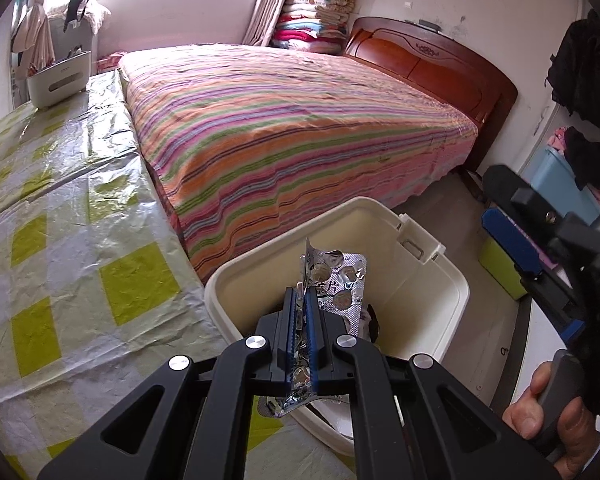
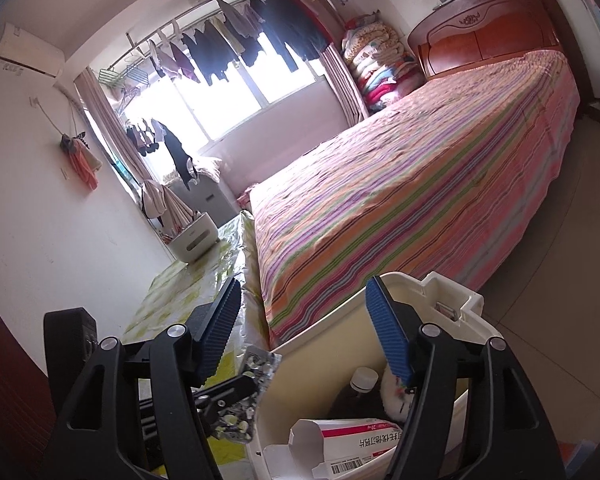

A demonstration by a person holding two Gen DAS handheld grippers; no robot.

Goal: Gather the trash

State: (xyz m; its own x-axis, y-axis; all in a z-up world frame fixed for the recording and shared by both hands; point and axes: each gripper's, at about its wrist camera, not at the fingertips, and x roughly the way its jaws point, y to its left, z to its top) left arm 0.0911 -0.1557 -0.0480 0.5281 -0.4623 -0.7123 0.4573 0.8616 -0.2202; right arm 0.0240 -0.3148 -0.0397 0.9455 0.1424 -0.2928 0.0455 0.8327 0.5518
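Over the white bin (image 1: 440, 280), the left gripper's (image 1: 300, 300) fingers are clamping a foil blister pack (image 1: 340, 280); the right gripper's (image 2: 300, 328) fingers are gaping apart, holding nothing.

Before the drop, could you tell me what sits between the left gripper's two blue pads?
A crumpled silver foil blister pack, clamped in the left gripper over the cream plastic bin, per the left wrist view.

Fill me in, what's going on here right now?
A person is collecting trash with a handheld tool in each hand. The left tool is shut on a used blister pack, holding it above the open white bin beside the table and bed. The right tool is open and empty, poised over the same bin. Inside the bin lie a medicine box and a dark bottle with a white cap. The pack has not been dropped yet.
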